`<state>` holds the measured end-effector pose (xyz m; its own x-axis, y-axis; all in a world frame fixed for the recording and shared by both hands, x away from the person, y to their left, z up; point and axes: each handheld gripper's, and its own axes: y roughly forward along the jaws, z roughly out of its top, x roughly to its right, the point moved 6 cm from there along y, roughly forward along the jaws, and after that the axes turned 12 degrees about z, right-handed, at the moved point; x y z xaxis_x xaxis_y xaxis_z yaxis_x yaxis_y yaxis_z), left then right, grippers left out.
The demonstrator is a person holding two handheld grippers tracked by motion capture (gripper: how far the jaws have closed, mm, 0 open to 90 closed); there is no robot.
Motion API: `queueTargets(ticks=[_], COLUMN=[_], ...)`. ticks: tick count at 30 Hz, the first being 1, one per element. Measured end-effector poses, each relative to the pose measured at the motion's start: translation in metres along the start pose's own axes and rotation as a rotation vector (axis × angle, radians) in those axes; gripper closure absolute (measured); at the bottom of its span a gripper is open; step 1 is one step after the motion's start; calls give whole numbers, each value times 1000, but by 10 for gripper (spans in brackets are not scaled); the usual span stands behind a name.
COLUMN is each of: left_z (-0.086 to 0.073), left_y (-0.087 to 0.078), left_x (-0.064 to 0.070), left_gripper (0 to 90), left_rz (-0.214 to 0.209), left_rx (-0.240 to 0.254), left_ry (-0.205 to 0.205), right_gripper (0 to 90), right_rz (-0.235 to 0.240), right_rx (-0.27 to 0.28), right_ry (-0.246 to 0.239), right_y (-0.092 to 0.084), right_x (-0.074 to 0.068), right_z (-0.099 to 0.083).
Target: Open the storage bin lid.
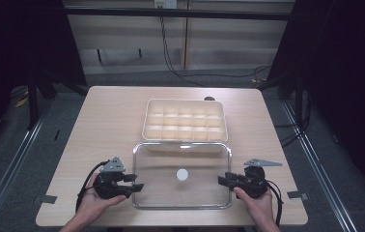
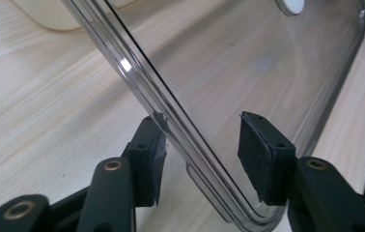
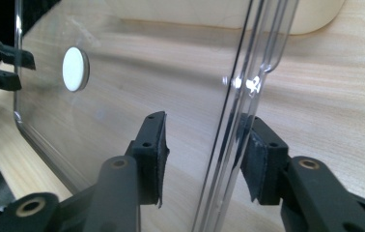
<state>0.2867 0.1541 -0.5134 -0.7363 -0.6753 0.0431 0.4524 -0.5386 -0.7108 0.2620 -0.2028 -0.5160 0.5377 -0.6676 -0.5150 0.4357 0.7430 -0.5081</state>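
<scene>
Clear lid (image 1: 182, 175) is lying flat on the bench (image 1: 103, 121) just in front of the compartment box (image 1: 185, 120), long axis running left-right between the hands. Left gripper (image 1: 133, 183) and right gripper (image 1: 225, 180) are each straddling a short-side rim, jaws spread, not yet clamping. Lid probably touching the box's near edge; plenty of open bench on both sides.

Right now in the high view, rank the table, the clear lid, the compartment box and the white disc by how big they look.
1. table
2. clear lid
3. compartment box, slightly smaller-looking, though it sits farther away
4. white disc
</scene>
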Motion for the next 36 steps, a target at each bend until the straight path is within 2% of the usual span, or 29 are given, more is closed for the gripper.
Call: queueTargets(ticks=[2,7,9,11,15,20,21,22,24,25,27,28,29,34,36], left_z=[-1,-4,-6,-7,-9,-11,-11,-11,-11,-11,-12,-12,-11,-4,-2], left_y=[1,8,11,12,14,19,19,19,19,19,18,18,17,3,-7], left_x=[-1,-5,-6,-7,-8,-7,-7,-7,-7,-8,-11,-11,-11,-16,-19], left_gripper=[520,520,515,510,502,452,447,443,432,413,393,386,377,311,306], left_rz=[15,4,7,-11,-29,-47,-46,-46,-48,-53,-10,-13,-12,17,34], left_rx=[-11,-31,-49,-59,-67,-92,-91,-90,-90,-94,-98,-89,-79,6,52], left_ry=[16,-7,-13,-29,-45,-56,-55,-57,-57,-66,-46,-42,-56,-39,-60], right_gripper=[531,488,451,435,433,413,383,378,373,384,362,359,354,305,292], right_rz=[-6,-19,-43,-70,-80,-105,-101,-86,-97,-87,-75,-78,-78,-67,-73], right_rx=[-11,-41,-66,-81,-81,-82,-78,-69,-57,-43,-4,10,21,108,142], right_ry=[10,24,25,16,26,21,18,13,13,-5,-17,-24,-29,-86,-115], right_y=[2,7,11,13,14,14,14,14,13,11,7,4,2,-13,-21], right_x=[2,8,10,12,13,15,15,16,17,16,15,14,14,7,4], right_z=[-2,-7,-9,-10,-11,-11,-10,-9,-8,-6,-2,-1,0,8,11])
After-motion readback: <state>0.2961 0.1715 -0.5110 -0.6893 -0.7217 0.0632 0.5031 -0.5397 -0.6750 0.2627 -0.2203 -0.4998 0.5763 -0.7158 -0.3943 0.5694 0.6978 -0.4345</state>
